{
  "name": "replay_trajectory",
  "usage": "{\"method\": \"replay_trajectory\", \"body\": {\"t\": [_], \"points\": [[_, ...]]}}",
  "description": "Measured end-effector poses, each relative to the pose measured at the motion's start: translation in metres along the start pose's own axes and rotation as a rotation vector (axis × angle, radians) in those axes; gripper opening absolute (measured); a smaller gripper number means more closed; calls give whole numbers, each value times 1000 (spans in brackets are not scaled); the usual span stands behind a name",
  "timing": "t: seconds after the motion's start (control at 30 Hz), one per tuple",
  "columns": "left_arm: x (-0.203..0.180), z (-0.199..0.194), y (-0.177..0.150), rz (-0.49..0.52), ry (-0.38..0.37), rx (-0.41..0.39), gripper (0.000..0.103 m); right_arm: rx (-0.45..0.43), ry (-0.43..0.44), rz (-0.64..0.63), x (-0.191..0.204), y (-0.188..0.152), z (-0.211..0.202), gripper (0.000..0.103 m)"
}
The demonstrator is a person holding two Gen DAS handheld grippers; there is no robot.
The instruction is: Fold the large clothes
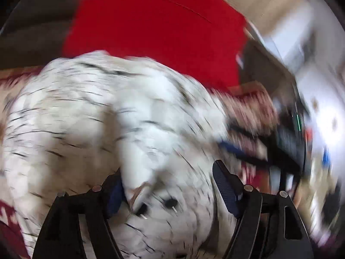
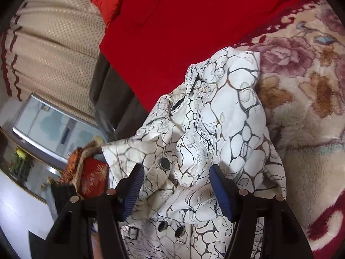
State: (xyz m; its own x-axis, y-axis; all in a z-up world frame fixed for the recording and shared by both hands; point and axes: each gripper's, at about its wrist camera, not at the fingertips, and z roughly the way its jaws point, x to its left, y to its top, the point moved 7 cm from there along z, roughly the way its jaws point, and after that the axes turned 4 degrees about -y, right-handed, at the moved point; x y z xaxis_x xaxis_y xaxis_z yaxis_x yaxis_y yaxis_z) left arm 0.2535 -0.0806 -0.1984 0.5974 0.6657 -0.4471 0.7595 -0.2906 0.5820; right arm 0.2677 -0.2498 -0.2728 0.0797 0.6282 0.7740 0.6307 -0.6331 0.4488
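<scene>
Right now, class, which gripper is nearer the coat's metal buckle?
Right. The right gripper has the buckle beside its left finger; the left gripper straddles coat with no buckle showing.

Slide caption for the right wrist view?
Open right gripper poised over a crumpled white black-veined coat on a floral blanket, red bedding behind.

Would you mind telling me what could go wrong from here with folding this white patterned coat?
The white patterned coat lies bunched, so a fold may set in creases. Both grippers, left and right, have jaws open around cloth, so a grip might catch several layers or a button. One edge lies near the bed's side by the red box and might slip off.
</scene>
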Motion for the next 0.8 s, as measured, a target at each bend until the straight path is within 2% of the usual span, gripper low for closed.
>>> {"method": "replay_trajectory", "body": {"t": [0.1, 0.23, 0.4, 0.53, 0.63, 0.7, 0.73, 0.8], "points": [[-13, 2, -22, 88, 2, 42, 78, -6, 28, 26, -2, 3, -3, 71], [-4, -13, -26, 81, -2, 33, 78, 16, 36, 8, 3, 0, 1, 72], [36, -44, -20, -18, 76, -59, 78, 72, 27, -6, 8, -7, 15, 72], [87, -77, -9, -155, 208, -165, 78, 149, -2, -30, 9, -20, 31, 72], [125, -90, 0, -249, 303, -189, 78, 173, -47, -127, 19, -32, 39, 72], [146, -94, -2, -309, 335, -190, 78, 190, -79, -217, 27, -43, 46, 51], [154, -93, -2, -332, 351, -189, 78, 198, -103, -281, 34, -48, 50, 20], [162, -96, -1, -358, 370, -190, 78, 148, -164, -392, 46, -50, 50, 13]]}}
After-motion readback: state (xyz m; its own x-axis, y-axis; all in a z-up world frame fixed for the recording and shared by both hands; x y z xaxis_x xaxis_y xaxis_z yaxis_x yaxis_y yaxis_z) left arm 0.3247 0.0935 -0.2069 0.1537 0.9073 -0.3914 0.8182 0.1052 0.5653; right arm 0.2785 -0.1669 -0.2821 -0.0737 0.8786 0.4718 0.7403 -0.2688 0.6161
